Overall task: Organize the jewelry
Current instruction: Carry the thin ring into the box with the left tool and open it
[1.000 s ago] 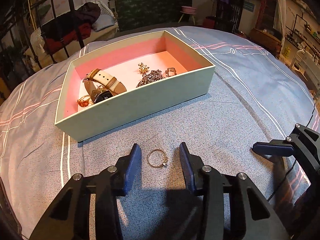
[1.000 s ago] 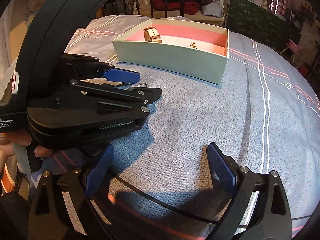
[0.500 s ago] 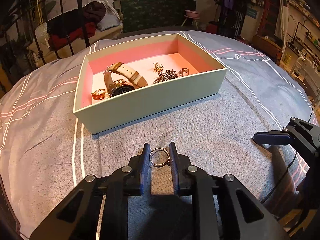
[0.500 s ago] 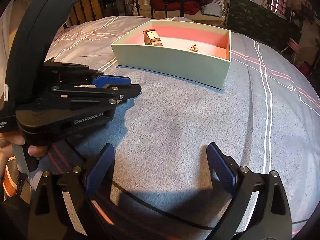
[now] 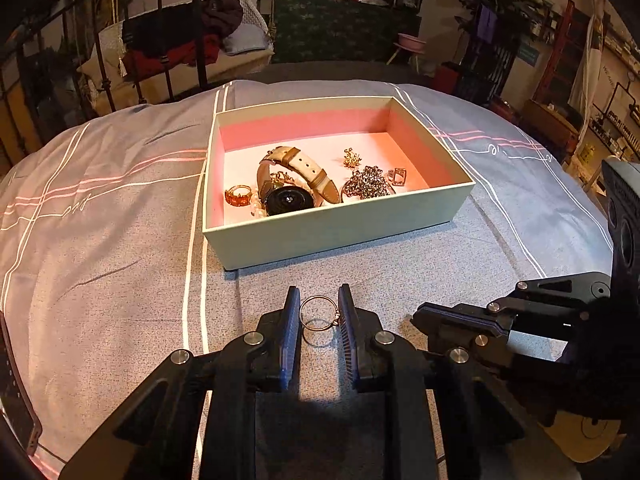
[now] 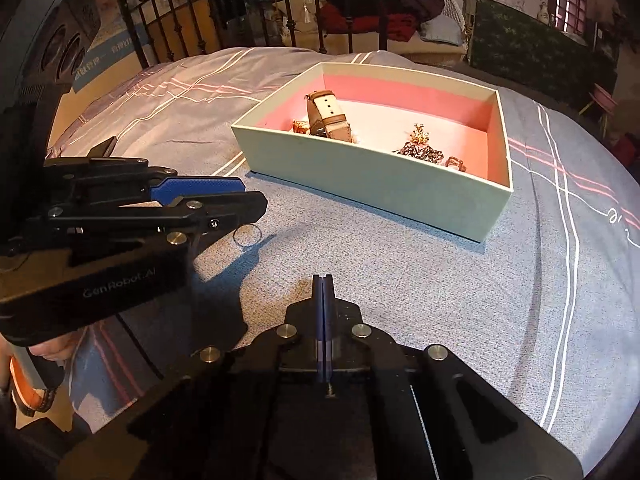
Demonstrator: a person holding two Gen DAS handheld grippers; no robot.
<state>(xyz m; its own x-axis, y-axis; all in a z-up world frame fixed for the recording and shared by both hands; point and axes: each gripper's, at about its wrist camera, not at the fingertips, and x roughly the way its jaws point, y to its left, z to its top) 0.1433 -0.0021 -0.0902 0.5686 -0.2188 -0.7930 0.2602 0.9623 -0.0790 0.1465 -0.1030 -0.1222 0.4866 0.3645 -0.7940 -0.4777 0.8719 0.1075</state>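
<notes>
A thin gold ring (image 5: 337, 317) with a small stone is pinched between the blue pads of my left gripper (image 5: 319, 303), just above the grey bedspread and casting a shadow on it. The right wrist view shows the ring (image 6: 236, 236) hanging under my left gripper (image 6: 250, 196). Just beyond it stands a pale green box (image 5: 340, 232) with a pink inside. In it lie a beige-strapped watch (image 5: 296, 184), an orange ring (image 5: 239, 195), a gold brooch (image 5: 352, 157) and a dark beaded piece (image 5: 368, 184). My right gripper (image 6: 323, 285) is shut on nothing, to the right of the left one.
The box (image 6: 360, 176) sits mid-bed on the grey striped cover (image 5: 100, 260). A black iron bed frame (image 5: 168, 40) and a seat with piled clothes stand behind it. Part of a hand (image 6: 44, 354) holds the left gripper. Shelves line the right side of the room.
My left gripper closed on the ring and lifted it off the cover, nearer to the box. My right gripper's jaws went from wide apart to fully together.
</notes>
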